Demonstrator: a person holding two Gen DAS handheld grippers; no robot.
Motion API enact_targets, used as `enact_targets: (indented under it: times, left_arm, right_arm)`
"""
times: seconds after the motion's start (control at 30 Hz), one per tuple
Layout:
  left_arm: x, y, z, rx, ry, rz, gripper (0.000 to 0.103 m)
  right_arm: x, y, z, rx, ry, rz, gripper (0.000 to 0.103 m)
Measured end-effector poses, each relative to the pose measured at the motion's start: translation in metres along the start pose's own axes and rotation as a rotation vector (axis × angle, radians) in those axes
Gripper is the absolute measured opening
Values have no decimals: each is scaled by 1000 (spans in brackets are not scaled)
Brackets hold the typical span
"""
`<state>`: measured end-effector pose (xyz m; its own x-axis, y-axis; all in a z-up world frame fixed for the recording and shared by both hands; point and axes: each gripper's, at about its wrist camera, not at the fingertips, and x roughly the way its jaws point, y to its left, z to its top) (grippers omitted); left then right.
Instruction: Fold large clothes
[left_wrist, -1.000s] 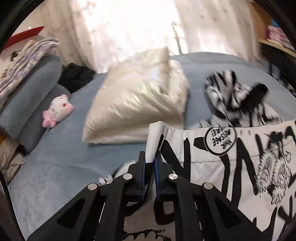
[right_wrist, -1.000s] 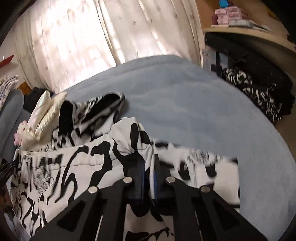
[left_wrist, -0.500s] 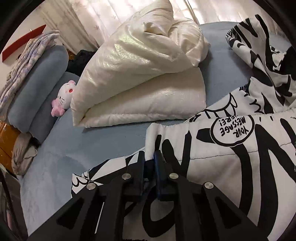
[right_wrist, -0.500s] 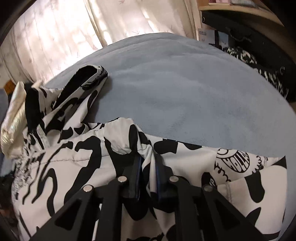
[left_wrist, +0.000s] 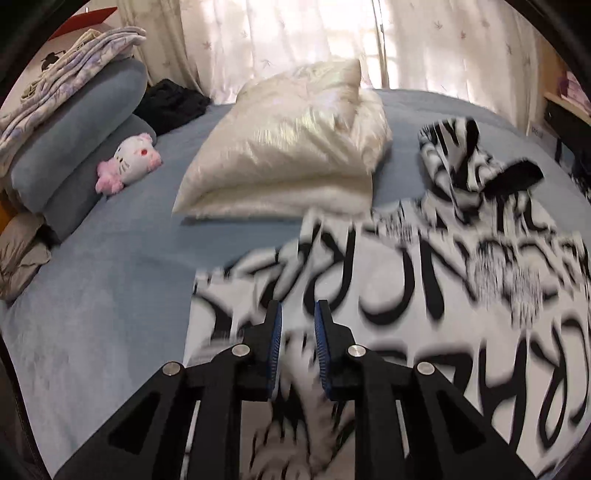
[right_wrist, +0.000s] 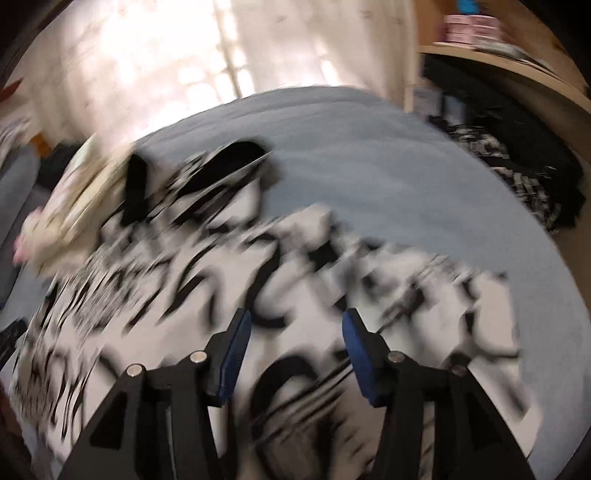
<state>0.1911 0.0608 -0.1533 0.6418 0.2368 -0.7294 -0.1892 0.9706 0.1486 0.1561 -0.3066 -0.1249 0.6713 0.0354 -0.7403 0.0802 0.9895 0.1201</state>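
From my remote seat, the black-and-white graffiti-print garment (left_wrist: 424, 314) lies spread on the grey-blue bed (left_wrist: 110, 295), its long axis running across the left wrist view from beside the gripper toward the right edge, where it is cut off. Its print blurs with motion, so I cannot read the lettering. A bunched part of it with a black lining (left_wrist: 480, 166) rises at the far end, pointing toward the pale curtains (left_wrist: 295, 37).

My left hand-held gripper (left_wrist: 297, 314) has just been opening; its blue-padded jaws stand a little apart over the garment's left border. A blurred fold of cloth shows in the gap, but I cannot tell whether the pads press it.

My right hand-held gripper (right_wrist: 295, 321) has also just been opening and its jaws now stand wide apart, the garment (right_wrist: 295, 277) lying below and between them with no pad touching it. This whole view is heavily smeared.

Beyond the garment in the left view sits a shiny cream pillow (left_wrist: 288, 147), close to the garment's far edge. Farther left, a white-and-pink plush cat toy (left_wrist: 129, 162) leans against stacked grey-blue bolsters (left_wrist: 74, 129) topped by a folded lilac-patterned cloth (left_wrist: 66, 74). A dark heap of clothing (left_wrist: 170, 103) lies by the curtain. In the right view a wooden shelf (right_wrist: 517, 66) and black-and-white fabric (right_wrist: 517, 173) beside the bed are only half legible.
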Motion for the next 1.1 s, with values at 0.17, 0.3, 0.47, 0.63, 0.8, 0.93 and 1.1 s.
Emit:
enact_targets:
  times: [0.17, 0.3, 0.47, 0.63, 0.8, 0.93, 1.1]
  left_arm:
    - [29, 21, -28, 29, 51, 162, 16]
    - [52, 59, -32, -52, 92, 217, 17]
    - [62, 92, -35, -151, 149, 224, 17]
    - [66, 95, -39, -174, 158, 199, 17]
    - [67, 94, -39, -170, 163, 198, 17]
    - [68, 97, -37, -165, 165, 199, 17]
    - [66, 102, -36, -177, 171, 172, 18]
  right_arm:
    - [14, 12, -35, -90, 71, -33, 51]
    - [8, -35, -38, -26, 53, -144, 49]
    - [-17, -97, -40, 75, 23, -252, 0]
    - [-24, -109, -46, 102, 4, -275, 0]
    - [-17, -113, -51, 156, 8, -253, 0]
    - [-20, -118, -56, 180, 7, -231, 0]
    - [-17, -112, -55, 150, 10, -260, 0]
